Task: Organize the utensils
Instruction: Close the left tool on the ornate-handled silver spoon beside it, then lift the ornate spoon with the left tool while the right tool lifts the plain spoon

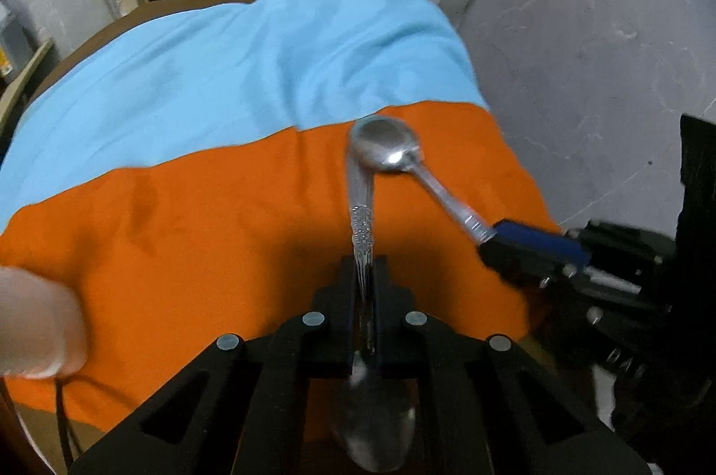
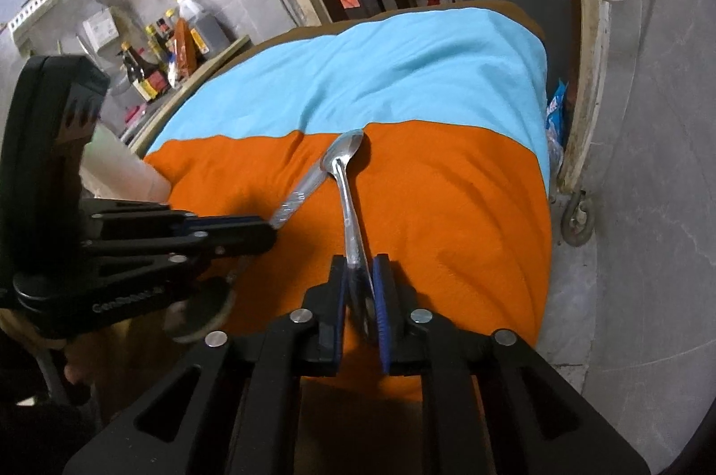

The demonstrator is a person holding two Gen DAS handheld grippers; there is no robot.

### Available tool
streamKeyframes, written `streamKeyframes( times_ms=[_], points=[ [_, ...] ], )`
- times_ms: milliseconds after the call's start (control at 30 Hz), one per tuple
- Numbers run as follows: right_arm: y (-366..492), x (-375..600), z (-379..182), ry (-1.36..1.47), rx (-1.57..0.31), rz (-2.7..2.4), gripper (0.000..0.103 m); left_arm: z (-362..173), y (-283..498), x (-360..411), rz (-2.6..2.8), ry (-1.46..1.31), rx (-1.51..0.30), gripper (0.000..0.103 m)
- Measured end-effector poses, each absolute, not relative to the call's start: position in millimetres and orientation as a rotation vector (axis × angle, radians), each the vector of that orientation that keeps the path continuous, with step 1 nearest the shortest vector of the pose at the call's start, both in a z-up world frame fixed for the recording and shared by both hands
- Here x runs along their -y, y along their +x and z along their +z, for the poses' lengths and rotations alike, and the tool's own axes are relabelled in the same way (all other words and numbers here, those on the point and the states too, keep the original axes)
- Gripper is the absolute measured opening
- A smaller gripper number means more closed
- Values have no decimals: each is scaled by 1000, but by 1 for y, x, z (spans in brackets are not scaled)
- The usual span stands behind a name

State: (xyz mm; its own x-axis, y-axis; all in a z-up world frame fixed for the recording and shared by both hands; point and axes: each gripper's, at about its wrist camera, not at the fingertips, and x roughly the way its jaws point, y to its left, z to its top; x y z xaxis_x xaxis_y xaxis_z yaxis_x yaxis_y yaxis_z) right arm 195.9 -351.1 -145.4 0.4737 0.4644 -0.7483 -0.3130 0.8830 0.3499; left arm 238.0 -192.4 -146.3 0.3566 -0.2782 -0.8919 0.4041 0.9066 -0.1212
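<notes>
Brown table (image 1: 76,49) bears blue cloth (image 1: 250,72), orange cloth (image 1: 201,233). Left gripper (image 1: 363,269) clamps patterned-handled steel spoon (image 1: 361,206); right gripper (image 2: 360,273) clamps plain steel spoon (image 2: 347,179). Spoons cross over orange cloth ahead of both grippers.

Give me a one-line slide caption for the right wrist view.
Right gripper and left gripper each hold a spoon by the handle, bowls overlapping above the orange cloth.
</notes>
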Motion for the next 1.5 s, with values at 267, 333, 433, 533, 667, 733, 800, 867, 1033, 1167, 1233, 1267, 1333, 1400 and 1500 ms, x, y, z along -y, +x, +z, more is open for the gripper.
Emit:
streamKeyframes(
  times_ms=[267,333,433,533,667,733,800,867,1033,1167,1233,1267,1333,1400,1500],
  points=[
    [198,335,-144,122,-1014,408,9,-141,218,144,-340,84,-1131,5],
    [192,332,-144,144,-1031,421,9,-140,212,136,-313,60,-1137,5],
    [180,324,-143,151,-1056,466,10,-138,202,128,-300,24,-1152,6],
    [185,320,-143,155,-1059,490,18,-138,203,128,-326,27,-1182,7],
    [210,317,-140,138,-1053,469,22,-136,211,134,-368,116,-1209,10],
    [219,310,-141,123,-1058,464,22,-136,213,139,-385,179,-1214,10],
    [226,305,-140,93,-1066,455,22,-135,213,142,-394,216,-1212,11],
    [228,297,-139,49,-1074,440,24,-135,212,146,-398,266,-1204,11],
    [226,280,-138,-64,-1081,374,24,-136,206,158,-371,366,-1167,8],
    [227,282,-140,-83,-1081,310,7,-134,203,151,-372,311,-1139,7],
    [228,286,-140,-54,-1077,304,4,-134,199,134,-393,220,-1107,7],
    [226,289,-139,-35,-1068,306,4,-133,197,129,-400,185,-1094,7],
    [218,295,-136,45,-1023,340,4,-132,189,117,-400,115,-1057,7],
    [210,296,-134,92,-980,349,4,-126,176,105,-421,58,-985,7],
    [191,302,-126,164,-885,364,4,-114,162,98,-438,29,-887,7]
  ],
)
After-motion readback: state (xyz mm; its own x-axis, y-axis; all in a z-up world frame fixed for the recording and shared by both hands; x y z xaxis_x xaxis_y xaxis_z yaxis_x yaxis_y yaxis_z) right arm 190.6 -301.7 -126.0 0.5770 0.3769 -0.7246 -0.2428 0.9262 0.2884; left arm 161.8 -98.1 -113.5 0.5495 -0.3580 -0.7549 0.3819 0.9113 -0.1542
